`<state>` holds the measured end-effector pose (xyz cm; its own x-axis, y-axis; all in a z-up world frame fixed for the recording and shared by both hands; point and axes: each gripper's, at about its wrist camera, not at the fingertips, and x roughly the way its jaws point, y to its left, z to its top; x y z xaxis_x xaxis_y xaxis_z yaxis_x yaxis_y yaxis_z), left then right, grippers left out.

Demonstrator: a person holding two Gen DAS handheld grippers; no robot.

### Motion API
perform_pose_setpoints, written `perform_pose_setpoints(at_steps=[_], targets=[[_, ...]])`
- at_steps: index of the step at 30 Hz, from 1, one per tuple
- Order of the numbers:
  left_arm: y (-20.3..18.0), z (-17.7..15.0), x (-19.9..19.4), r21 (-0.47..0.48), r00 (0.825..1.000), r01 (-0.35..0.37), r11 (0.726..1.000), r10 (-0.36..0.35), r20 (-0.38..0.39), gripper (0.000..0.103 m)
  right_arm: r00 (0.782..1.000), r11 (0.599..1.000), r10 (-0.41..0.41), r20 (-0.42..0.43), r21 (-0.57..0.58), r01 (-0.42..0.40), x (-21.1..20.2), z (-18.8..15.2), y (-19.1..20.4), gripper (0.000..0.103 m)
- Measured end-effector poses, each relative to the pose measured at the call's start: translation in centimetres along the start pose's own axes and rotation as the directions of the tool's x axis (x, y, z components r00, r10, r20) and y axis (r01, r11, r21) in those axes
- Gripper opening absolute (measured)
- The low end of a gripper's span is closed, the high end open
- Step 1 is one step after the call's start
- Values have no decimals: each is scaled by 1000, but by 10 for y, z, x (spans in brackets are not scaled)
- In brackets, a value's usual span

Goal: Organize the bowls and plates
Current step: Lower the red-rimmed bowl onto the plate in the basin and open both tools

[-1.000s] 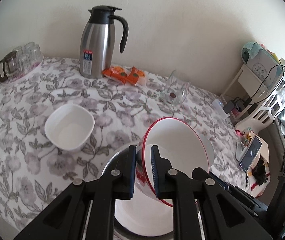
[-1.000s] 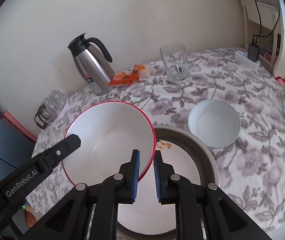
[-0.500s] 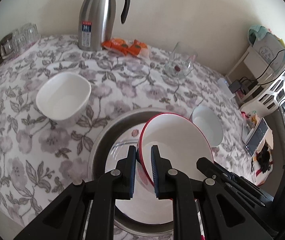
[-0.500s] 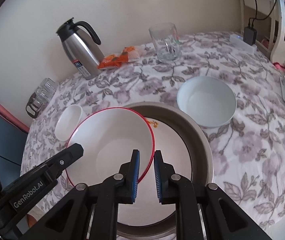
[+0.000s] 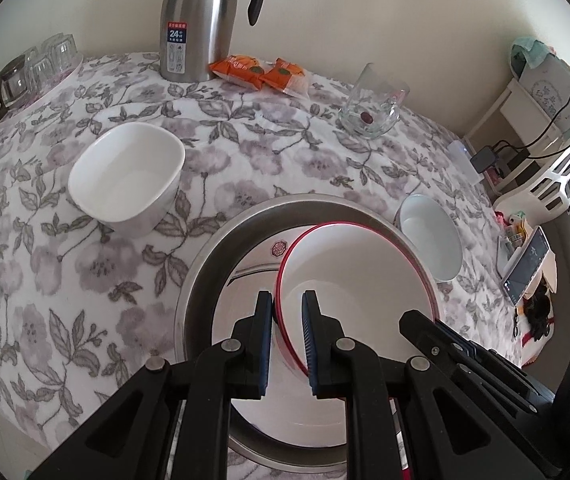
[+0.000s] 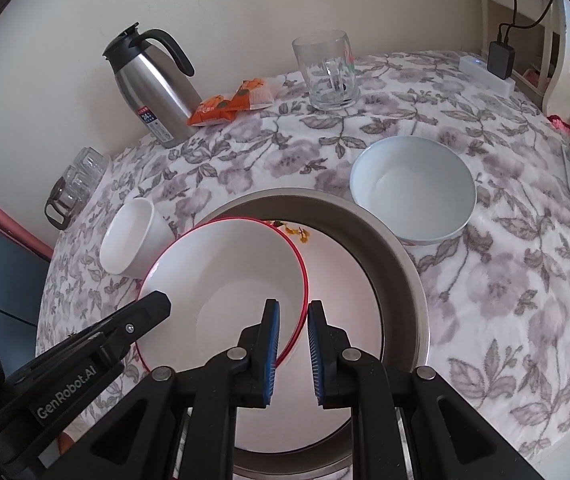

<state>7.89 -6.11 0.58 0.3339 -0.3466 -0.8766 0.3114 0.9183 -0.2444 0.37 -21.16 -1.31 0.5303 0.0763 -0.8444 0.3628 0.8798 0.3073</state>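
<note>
A white bowl with a red rim (image 5: 357, 280) (image 6: 225, 276) is held between both grippers, low inside a large steel basin (image 5: 205, 264) (image 6: 401, 264) that holds a white plate (image 6: 349, 280). My left gripper (image 5: 287, 308) is shut on the bowl's left rim. My right gripper (image 6: 293, 316) is shut on its right rim. A square white bowl (image 5: 125, 176) (image 6: 129, 240) sits left of the basin. A round pale bowl (image 5: 431, 248) (image 6: 413, 188) sits to its right.
A steel thermos jug (image 5: 201, 20) (image 6: 153, 88), orange snack packets (image 5: 261, 74) (image 6: 231, 102) and a glass mug (image 5: 373, 104) (image 6: 329, 72) stand at the back of the floral tablecloth. Small glasses (image 5: 33, 72) stand far left. A phone (image 5: 525, 264) is off the right edge.
Both grippers have carried the red-rimmed bowl down into the steel basin, closer to the plate. The bowl now sits flatter than before.
</note>
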Motion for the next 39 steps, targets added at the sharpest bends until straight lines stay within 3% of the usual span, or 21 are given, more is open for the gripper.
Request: perform_pose_setpoints(at_steps=[39], targets=[[-3, -4, 14, 16, 999, -20, 1000, 21, -28, 15, 1000, 1000, 4, -2, 14, -4, 4, 1, -6, 18]])
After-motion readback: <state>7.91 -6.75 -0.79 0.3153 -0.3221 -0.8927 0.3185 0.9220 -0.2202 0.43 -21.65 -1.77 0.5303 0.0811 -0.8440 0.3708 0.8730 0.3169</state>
